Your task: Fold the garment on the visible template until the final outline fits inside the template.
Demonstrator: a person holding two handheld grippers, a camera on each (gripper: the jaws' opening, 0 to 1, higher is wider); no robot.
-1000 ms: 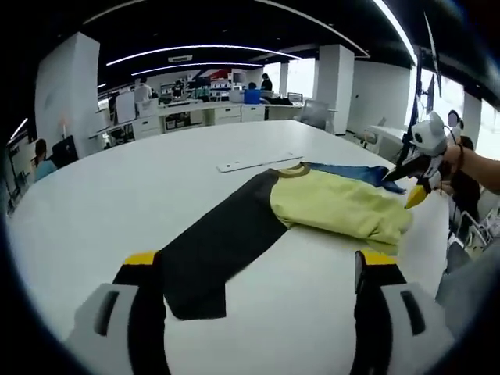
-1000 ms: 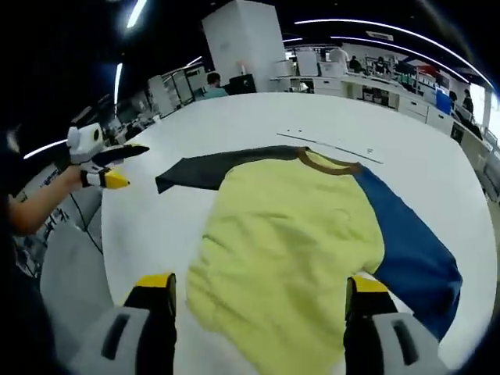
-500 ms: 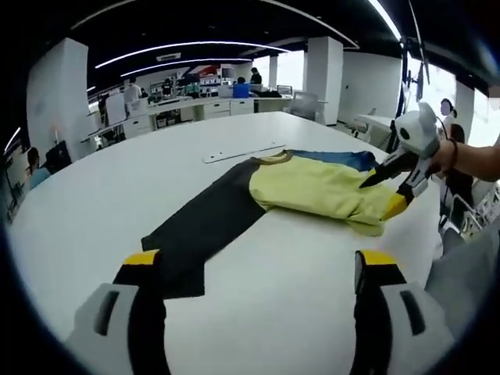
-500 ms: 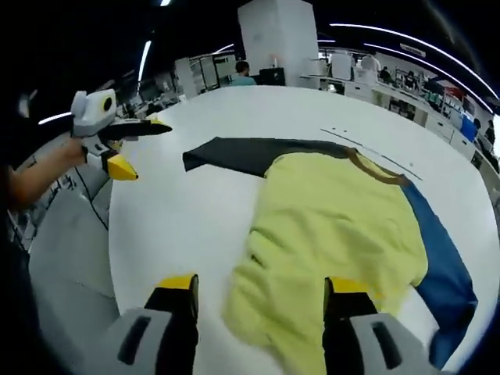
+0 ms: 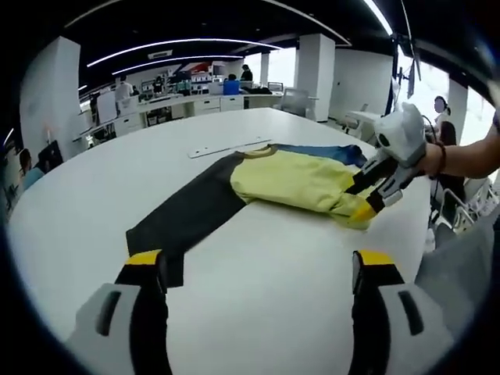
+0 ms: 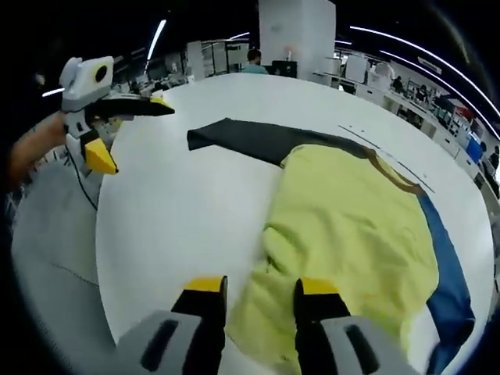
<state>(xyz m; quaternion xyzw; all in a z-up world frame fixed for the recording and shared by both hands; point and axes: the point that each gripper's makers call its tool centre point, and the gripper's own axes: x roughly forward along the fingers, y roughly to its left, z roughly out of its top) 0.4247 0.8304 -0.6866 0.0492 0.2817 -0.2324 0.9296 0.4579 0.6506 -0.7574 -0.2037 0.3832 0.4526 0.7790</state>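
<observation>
garment (image 5: 289,181) lies flat on the white table (image 5: 101,195), spread out: yellow body in the middle, black sleeve (image 5: 183,223) out to one side, blue sleeve (image 6: 449,301) to the other. long axis runs sleeve to sleeve, across in front of the person. thin template line (image 5: 226,146) shows on the table just past the collar; rest of the outline can't be made out.

right gripper (image 6: 258,287) is down at the yellow hem (image 6: 269,312) on the near edge, jaws drawn close w/ a fold of yellow cloth between them. looks pinched on the hem, though contact itself is hard to see. in the left gripper view its yellow tips sit right on the hem corner (image 5: 355,211).

left gripper (image 5: 258,266) hangs wide open above bare table, nothing held. black sleeve's cuff end lies just ahead of its left jaw, so it's the nearer one for that sleeve. right is nearer the hem and blue side.

my read: fold barely begun. next move prob carries the hem away from the person toward the collar, i.e. across the long axis.
</observation>
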